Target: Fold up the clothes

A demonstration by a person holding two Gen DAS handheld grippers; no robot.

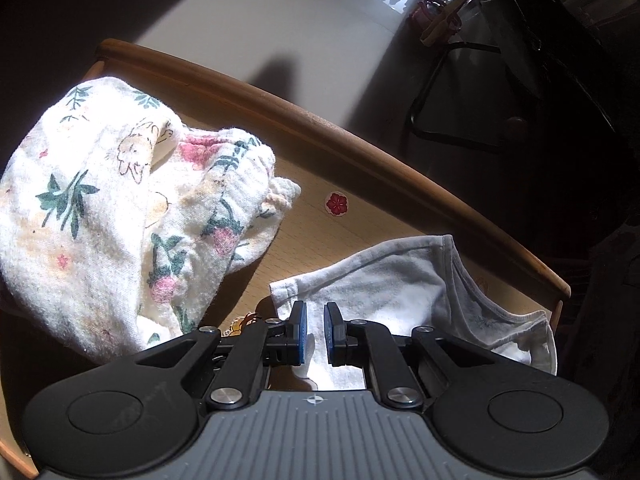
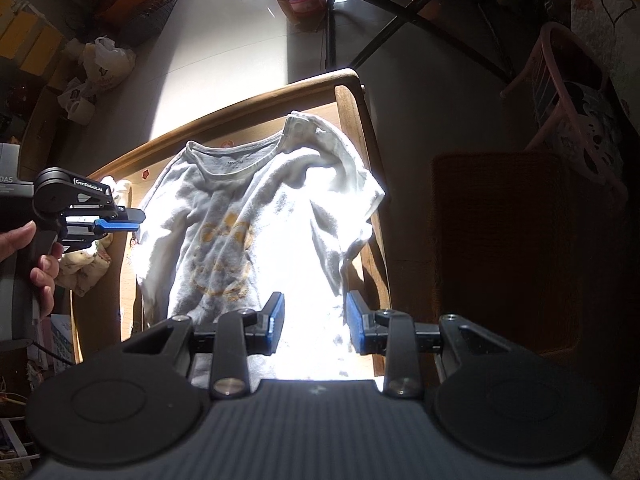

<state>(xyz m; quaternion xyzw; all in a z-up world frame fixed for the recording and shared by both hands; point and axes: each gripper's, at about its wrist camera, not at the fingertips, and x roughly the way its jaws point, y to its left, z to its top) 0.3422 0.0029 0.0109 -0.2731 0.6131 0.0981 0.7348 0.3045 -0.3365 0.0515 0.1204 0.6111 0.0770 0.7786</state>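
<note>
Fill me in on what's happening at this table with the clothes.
A person is folding clothes with a handheld gripper in each hand. A white T-shirt lies spread face up on the wooden table, still unfolded. The right gripper hovers open over its hem; the left gripper hangs nearly closed near a sleeve, holding nothing. A floral garment sits crumpled alongside.

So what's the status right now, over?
Left hand-held gripper narrow gap, right hand-held gripper open, both empty. White T-shirt flat, unfolded. Floral garment bunched beside it.
</note>
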